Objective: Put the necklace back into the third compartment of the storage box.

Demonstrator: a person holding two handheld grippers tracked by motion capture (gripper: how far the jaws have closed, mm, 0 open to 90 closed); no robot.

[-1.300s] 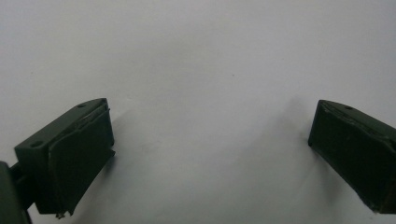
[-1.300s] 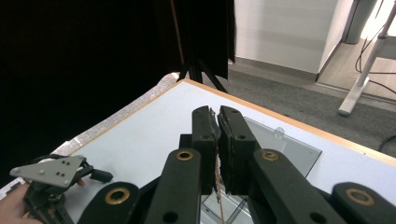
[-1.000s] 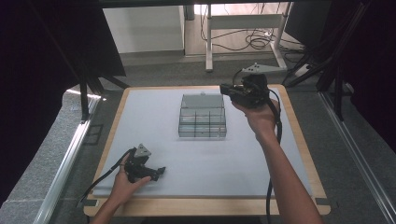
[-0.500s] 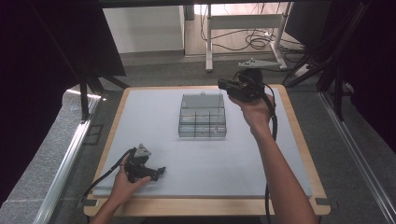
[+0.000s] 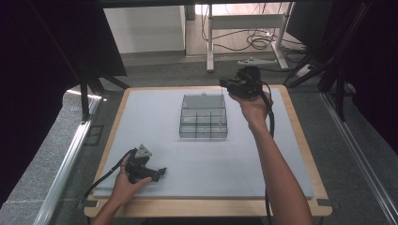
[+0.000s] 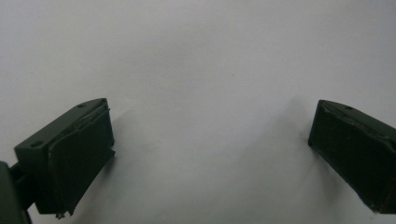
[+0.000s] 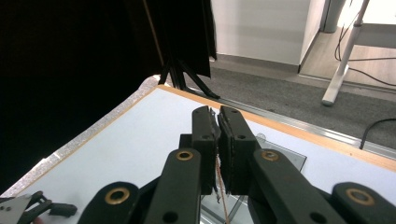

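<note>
A: Start with the right gripper (image 5: 229,84). Its jaws are pressed together, and in the right gripper view (image 7: 218,135) something thin seems pinched between the pads, a thread or the lid's edge; I can't tell which.

B: It sits at the far right corner of the clear compartment box (image 5: 203,123), right by the raised lid (image 5: 202,101). So I'd judge the step to be swinging that lid.

A: Agreed. The box lies mid-table on the grey mat (image 5: 155,126), well apart from the left gripper (image 5: 159,172), which rests near the front edge with its jaws spread wide and nothing between them.

B: Then to do it well, follow the hinge's arc, don't pull straight. The box is light and unsupported, so a sideways tug would likely drag it.

A: The left gripper could brace the front wall if it slides.
</note>
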